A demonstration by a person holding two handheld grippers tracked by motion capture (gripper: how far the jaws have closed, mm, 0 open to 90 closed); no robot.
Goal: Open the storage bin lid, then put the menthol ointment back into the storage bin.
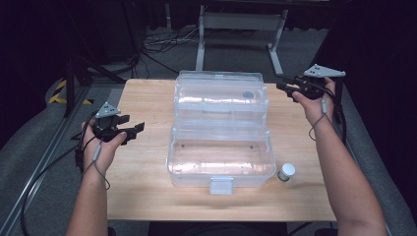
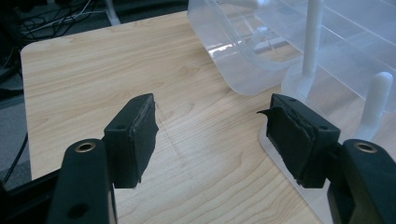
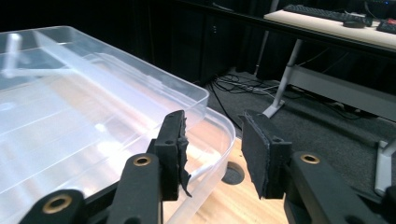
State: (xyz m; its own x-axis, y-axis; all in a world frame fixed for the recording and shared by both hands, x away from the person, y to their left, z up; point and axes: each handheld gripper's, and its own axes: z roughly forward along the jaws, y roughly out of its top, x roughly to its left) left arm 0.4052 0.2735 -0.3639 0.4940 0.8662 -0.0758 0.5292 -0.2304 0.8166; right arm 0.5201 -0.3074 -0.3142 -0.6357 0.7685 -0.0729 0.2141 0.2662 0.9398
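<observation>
A clear plastic box [image 1: 220,164] lies open at the middle of the wooden table [image 1: 147,191], its lid [image 1: 221,96] folded back toward the far edge. A small jar with a white cap [image 1: 286,171] stands just right of the box's front corner. My left gripper [image 1: 133,130] is held over the table's left part, open, with bare wood between its pads [image 2: 212,135] and the box's corner [image 2: 243,60] ahead. My right gripper [image 1: 282,86] hovers at the lid's far right corner, open with nothing between its pads [image 3: 212,147]; the lid's rim [image 3: 140,88] lies to the left of its jaws.
A white latch [image 1: 221,185] sticks out from the box's front wall. Beyond the far table edge stand a white desk frame [image 1: 241,22] and loose cables [image 1: 162,44] on grey carpet. Dark curtains close both sides.
</observation>
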